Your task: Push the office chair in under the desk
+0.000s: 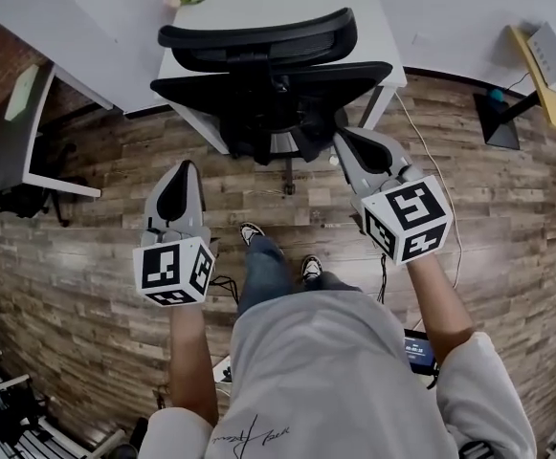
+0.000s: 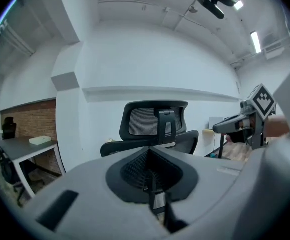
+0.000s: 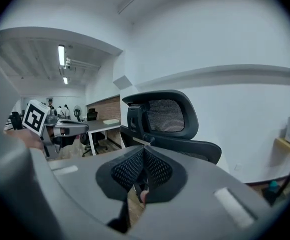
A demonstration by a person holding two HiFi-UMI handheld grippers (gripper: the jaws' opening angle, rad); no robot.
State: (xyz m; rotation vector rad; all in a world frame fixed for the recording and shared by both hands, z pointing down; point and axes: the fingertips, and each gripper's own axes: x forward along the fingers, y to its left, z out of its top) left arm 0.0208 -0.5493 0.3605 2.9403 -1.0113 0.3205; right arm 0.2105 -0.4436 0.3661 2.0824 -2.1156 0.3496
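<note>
Now chair point(image 1: 268, 75) stands before L tool point(image 1: 188, 168), R tool point(image 1: 343, 142).

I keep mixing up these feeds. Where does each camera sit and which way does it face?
Head view: on the person's head, steeply down onto office chair and desk; both arms, legs, left gripper, right gripper show.
Left gripper view: on left gripper, along its shut jaws toward the office chair's back; right gripper at right.
Right gripper view: on right gripper, along its shut jaws toward the office chair's back; left gripper at left.
Shared: all show the office chair.
</note>
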